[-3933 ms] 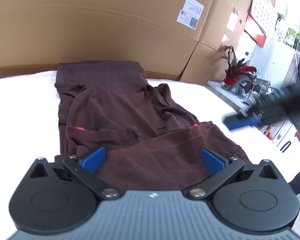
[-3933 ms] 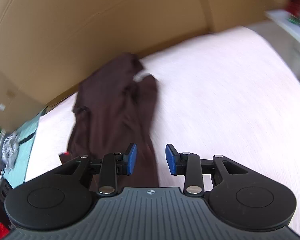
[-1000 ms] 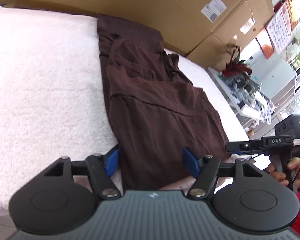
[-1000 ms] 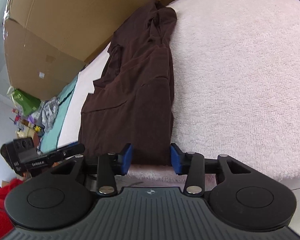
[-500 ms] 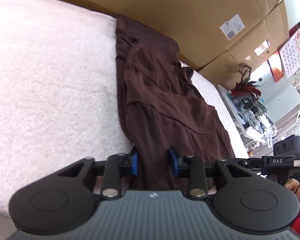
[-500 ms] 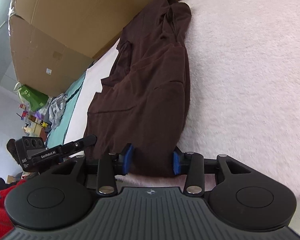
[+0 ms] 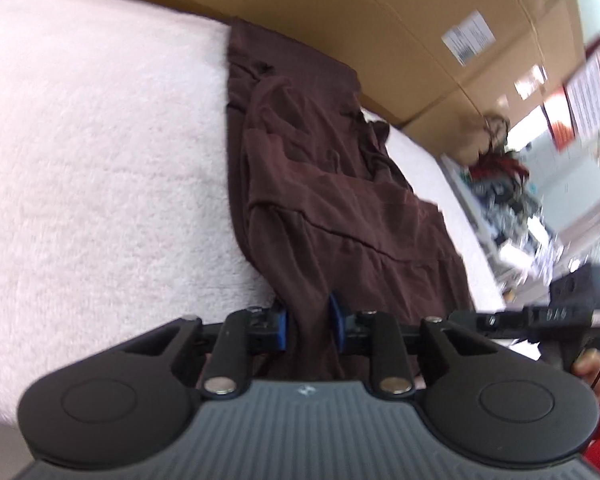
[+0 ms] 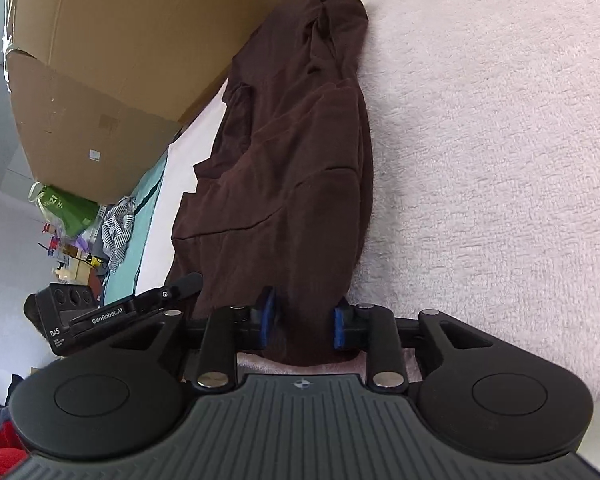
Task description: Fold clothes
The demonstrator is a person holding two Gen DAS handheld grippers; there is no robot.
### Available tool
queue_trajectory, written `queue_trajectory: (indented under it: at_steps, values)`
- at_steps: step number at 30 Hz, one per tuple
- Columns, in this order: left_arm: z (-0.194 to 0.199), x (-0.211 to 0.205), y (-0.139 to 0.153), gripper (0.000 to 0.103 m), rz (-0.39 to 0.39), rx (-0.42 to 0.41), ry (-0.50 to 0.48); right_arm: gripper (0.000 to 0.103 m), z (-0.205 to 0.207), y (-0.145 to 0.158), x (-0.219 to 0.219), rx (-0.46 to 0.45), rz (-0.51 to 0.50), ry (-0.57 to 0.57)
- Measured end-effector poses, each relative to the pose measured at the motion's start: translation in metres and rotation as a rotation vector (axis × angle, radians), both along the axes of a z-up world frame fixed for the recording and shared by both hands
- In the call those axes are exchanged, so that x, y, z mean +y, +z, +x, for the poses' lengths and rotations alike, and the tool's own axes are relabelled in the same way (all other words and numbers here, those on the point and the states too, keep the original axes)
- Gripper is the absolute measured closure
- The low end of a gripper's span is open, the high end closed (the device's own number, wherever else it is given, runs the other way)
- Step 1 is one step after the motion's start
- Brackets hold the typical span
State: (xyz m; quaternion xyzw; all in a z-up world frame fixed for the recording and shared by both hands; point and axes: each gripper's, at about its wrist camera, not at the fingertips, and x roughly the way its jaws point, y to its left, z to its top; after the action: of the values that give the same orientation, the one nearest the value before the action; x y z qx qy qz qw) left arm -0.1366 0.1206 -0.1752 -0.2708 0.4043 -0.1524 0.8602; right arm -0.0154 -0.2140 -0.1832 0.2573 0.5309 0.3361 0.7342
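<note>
A dark brown garment (image 7: 320,184) lies lengthwise on a pale pink fleecy surface (image 7: 100,160), partly folded in on itself, its far end near the cardboard boxes. My left gripper (image 7: 308,326) is shut on the garment's near left corner, cloth bunched between the blue pads. In the right wrist view the garment (image 8: 292,168) runs away from me, and my right gripper (image 8: 302,326) has its pads closed in on the near right corner. Each gripper shows in the other's view: the right one (image 7: 540,316), the left one (image 8: 148,304).
Large cardboard boxes (image 7: 340,20) stand along the far edge of the surface. A cluttered shelf with red feathers (image 7: 500,168) stands at the right. A teal cloth (image 8: 148,200) and a green bag (image 8: 64,208) lie to the left. The surface's near edge runs just under both grippers.
Both grippers came down to the garment's near edge and closed on its two corners. The left pads have drawn tighter and lifted the corner slightly; the right pads narrowed onto the cloth.
</note>
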Motion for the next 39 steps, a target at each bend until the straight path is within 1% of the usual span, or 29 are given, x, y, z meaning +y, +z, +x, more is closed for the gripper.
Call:
queue_trajectory:
  at_steps: [3, 4, 5, 6, 7, 9, 12, 14, 17, 20, 23, 26, 27, 29, 32, 33, 35, 37, 39]
  values:
    - [-0.003, 0.003, -0.005, 0.077, -0.046, 0.001, 0.044, 0.080, 0.000, -0.003, -0.003, 0.013, 0.010, -0.022]
    - [-0.003, 0.003, -0.005, 0.079, -0.043, -0.004, 0.051, 0.082, 0.000, -0.004, -0.004, 0.018, 0.014, -0.030]
    - [-0.004, 0.000, -0.003, 0.081, -0.017, -0.014, 0.047, 0.087, 0.000, -0.003, -0.003, 0.016, 0.005, -0.028]
    - [-0.004, -0.003, -0.001, 0.084, -0.003, -0.018, 0.048, 0.087, 0.001, 0.001, 0.001, 0.005, -0.020, -0.013]
    - [-0.005, -0.005, 0.001, 0.091, -0.001, -0.015, 0.054, 0.087, 0.002, 0.004, 0.004, -0.005, -0.044, 0.002]
    - [-0.008, -0.008, 0.006, 0.096, 0.003, -0.010, 0.068, 0.087, 0.002, 0.011, 0.008, -0.009, -0.067, 0.012]
    - [-0.017, -0.006, 0.013, 0.097, -0.036, -0.016, 0.096, 0.088, -0.001, 0.026, 0.003, -0.013, -0.007, -0.002]
    - [-0.024, -0.006, 0.017, 0.097, -0.048, -0.011, 0.094, 0.088, -0.004, 0.035, 0.000, -0.017, 0.027, -0.006]
    - [-0.037, -0.006, 0.020, 0.097, -0.061, 0.000, 0.080, 0.088, -0.014, 0.039, 0.002, -0.018, 0.016, 0.028]
    - [-0.053, -0.005, 0.014, 0.097, -0.068, 0.022, 0.071, 0.088, -0.027, 0.034, -0.004, 0.003, -0.001, 0.040]
    - [-0.063, -0.002, -0.001, 0.096, -0.081, 0.061, 0.085, 0.088, -0.033, 0.019, -0.011, 0.052, -0.025, 0.013]
    - [-0.064, -0.002, -0.001, 0.096, -0.095, 0.057, 0.090, 0.087, -0.036, 0.013, -0.011, 0.086, -0.033, -0.012]
    - [-0.063, -0.001, 0.000, 0.096, -0.102, 0.061, 0.088, 0.087, -0.036, 0.014, -0.012, 0.091, -0.028, -0.018]
    - [-0.061, 0.003, 0.002, 0.096, -0.142, 0.092, 0.098, 0.087, -0.034, 0.020, -0.014, 0.109, -0.010, -0.031]
    - [-0.057, 0.016, 0.010, 0.097, -0.245, 0.153, 0.132, 0.087, -0.032, 0.027, -0.025, 0.174, 0.062, -0.073]
    - [-0.056, 0.019, 0.013, 0.097, -0.266, 0.168, 0.137, 0.087, -0.031, 0.029, -0.028, 0.199, 0.085, -0.090]
    - [-0.054, 0.021, 0.021, 0.097, -0.261, 0.177, 0.128, 0.087, -0.030, 0.032, -0.032, 0.241, 0.121, -0.116]
    - [-0.050, 0.021, 0.027, 0.097, -0.252, 0.179, 0.114, 0.088, -0.031, 0.036, -0.034, 0.262, 0.157, -0.143]
    - [-0.043, 0.023, 0.033, 0.097, -0.270, 0.183, 0.109, 0.088, -0.031, 0.041, -0.034, 0.275, 0.192, -0.171]
